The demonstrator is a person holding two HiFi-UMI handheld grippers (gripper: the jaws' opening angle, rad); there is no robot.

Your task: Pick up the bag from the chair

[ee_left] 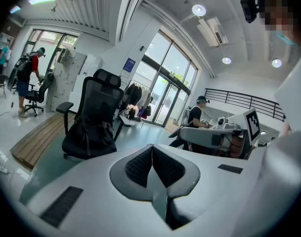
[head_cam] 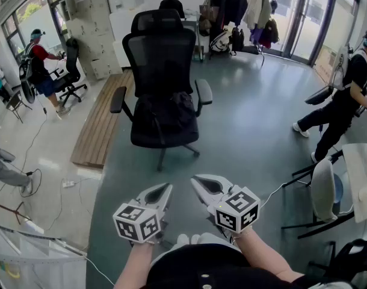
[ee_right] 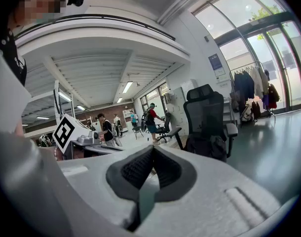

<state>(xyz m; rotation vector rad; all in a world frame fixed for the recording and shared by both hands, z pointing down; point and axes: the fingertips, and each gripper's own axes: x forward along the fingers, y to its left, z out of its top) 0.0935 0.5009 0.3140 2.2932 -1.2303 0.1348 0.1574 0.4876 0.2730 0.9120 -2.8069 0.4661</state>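
Note:
A black bag (head_cam: pixel 164 114) lies on the seat of a black office chair (head_cam: pixel 160 59) in the middle of the floor, straps hanging over the seat front. In the left gripper view the bag (ee_left: pixel 91 131) sits on the chair (ee_left: pixel 97 102) ahead and to the left. The right gripper view shows the bag (ee_right: pixel 207 145) on the chair (ee_right: pixel 208 113) ahead to the right. My left gripper (head_cam: pixel 167 188) and right gripper (head_cam: pixel 194 180) are held side by side near my body, well short of the chair. Both are shut with nothing between the jaws.
A wooden bench (head_cam: pixel 103 124) lies left of the chair. A white chair (head_cam: pixel 325 191) and a table edge (head_cam: pixel 361 173) stand at the right. A coat rack (head_cam: pixel 239 5) is at the back. People move at the far left (head_cam: pixel 40 65) and right (head_cam: pixel 346 95). Cables (head_cam: pixel 33 179) trail on the floor at left.

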